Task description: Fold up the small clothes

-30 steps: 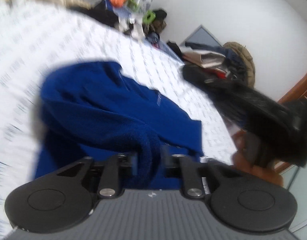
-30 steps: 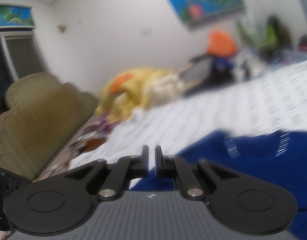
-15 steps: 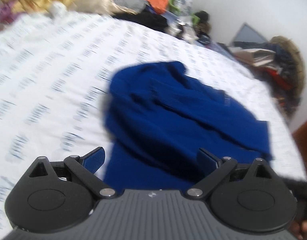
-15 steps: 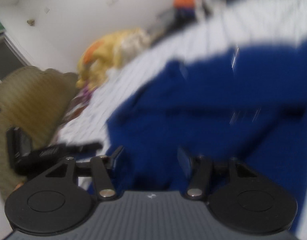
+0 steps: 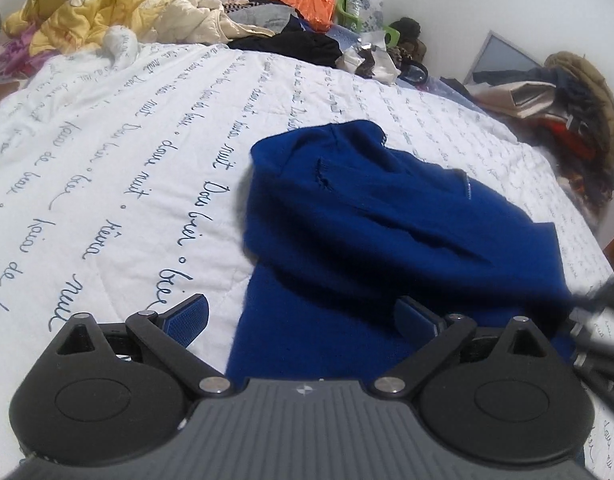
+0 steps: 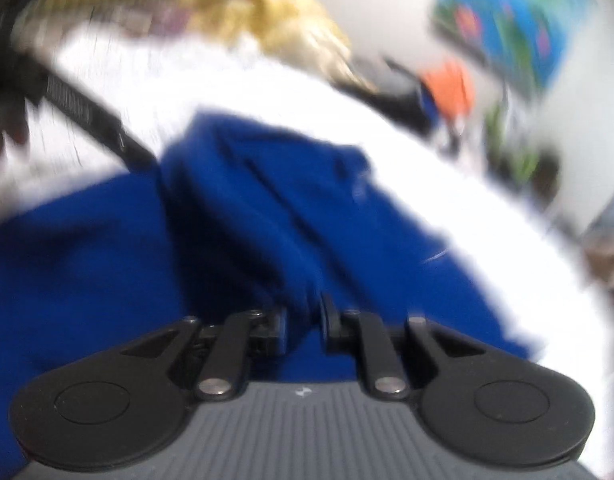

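Blue fleece garment (image 5: pixel 387 216): rumpled on my bed (image 5: pixel 107 152). Left gripper (image 5: pixel 303 320): jaws just sprung apart, cloth released. Right gripper (image 6: pixel 305 320): jaws just closing, pinching a fold. Next fold apparently starting.

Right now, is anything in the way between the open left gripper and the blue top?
Nothing visible. The left gripper hangs open just above the blue top on the bed cover, with only air between them.

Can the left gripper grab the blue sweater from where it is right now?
Probably yes. The left gripper is wide open just above the near edge of the blue sweater, with nothing between them. The right gripper, off to the side, already pinches a fold.
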Motion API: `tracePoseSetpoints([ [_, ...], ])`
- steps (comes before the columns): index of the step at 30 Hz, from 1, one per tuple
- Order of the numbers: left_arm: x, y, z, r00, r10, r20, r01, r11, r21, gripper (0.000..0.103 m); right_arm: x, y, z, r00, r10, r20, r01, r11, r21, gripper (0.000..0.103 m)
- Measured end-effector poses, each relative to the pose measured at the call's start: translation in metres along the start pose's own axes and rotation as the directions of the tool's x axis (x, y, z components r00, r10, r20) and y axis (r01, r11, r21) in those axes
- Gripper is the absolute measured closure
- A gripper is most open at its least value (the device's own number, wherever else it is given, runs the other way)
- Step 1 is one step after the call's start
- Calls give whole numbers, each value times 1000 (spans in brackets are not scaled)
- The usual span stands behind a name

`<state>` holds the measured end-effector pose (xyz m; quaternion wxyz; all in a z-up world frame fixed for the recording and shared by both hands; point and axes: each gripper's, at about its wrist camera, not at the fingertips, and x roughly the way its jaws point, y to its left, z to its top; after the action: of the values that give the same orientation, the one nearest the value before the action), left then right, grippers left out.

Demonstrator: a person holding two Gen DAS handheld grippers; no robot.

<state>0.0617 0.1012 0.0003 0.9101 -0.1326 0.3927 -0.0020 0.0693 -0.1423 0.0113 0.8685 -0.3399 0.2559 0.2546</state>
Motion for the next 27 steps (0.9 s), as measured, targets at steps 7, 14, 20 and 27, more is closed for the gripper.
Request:
tracePoseSetpoints([
  [7,15,-15,-7,999,13,-31,-12,999,52,4,-2,-49,-3,885,-464,45,460,884,86,22],
  [14,21,-23,2,998,58,-4,-58,995,86,4,-8,-134,-57,979,-156,130,10,676,737,22],
  [20,36,-31,12,992,125,12,-125,987,96,3,50,-176,-118,916,119,384,-398,139,907,22],
  [27,43,-41,11,993,121,-1,-120,986,119,2,109,-174,-122,867,186,462,-460,-59,886,41],
])
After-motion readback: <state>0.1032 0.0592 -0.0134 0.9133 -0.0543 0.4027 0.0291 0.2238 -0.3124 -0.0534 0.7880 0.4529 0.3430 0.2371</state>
